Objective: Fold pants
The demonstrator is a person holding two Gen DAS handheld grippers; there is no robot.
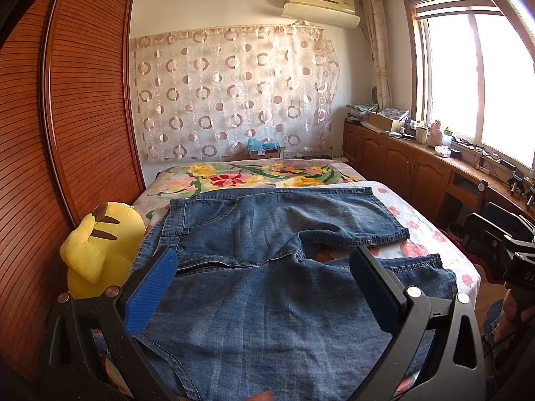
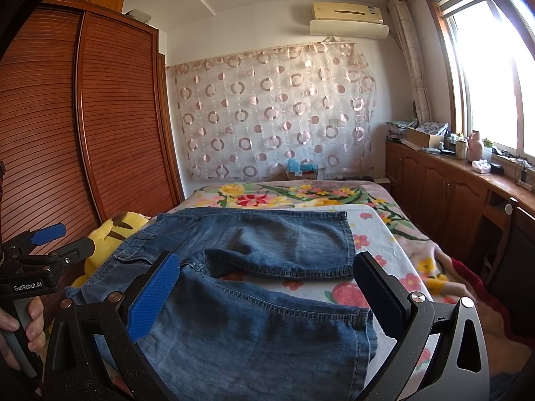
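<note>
Pants: a pair of faded blue denim pants [image 1: 267, 234] lies flat on the floral-print bedspread [image 1: 418, 230], waistband toward the yellow plush toy [image 1: 97, 250] on your left, legs running off to your right. Long axis goes left-to-right across both views. The two legs are splayed apart, with bedspread showing in the gap between them.

Left gripper [image 1: 264, 270]: fingers wide apart, holding nothing, hovering above the seat and upper near leg. Its blue ribbed pad [image 1: 153, 290] sits over the waist end. So your left hand is the nearer one to the waistband.

Right gripper [image 2: 267, 280]: also spread wide and empty, hovering over the near leg toward its hem [image 2: 364, 330]. Your right hand is nearer the cuffs. Whether either claw touches the cloth cannot be told; they look clear of it.

Judgement: no fold made yet. The near leg lies closest to both claws and the far leg [image 2: 284, 234] beyond it, so the likely first move is carrying one leg over the other, away from you.

Containers: an open cardboard box [image 2: 423, 137] on the wooden side cabinet [image 2: 434, 180]; contents too small to make out.
</note>
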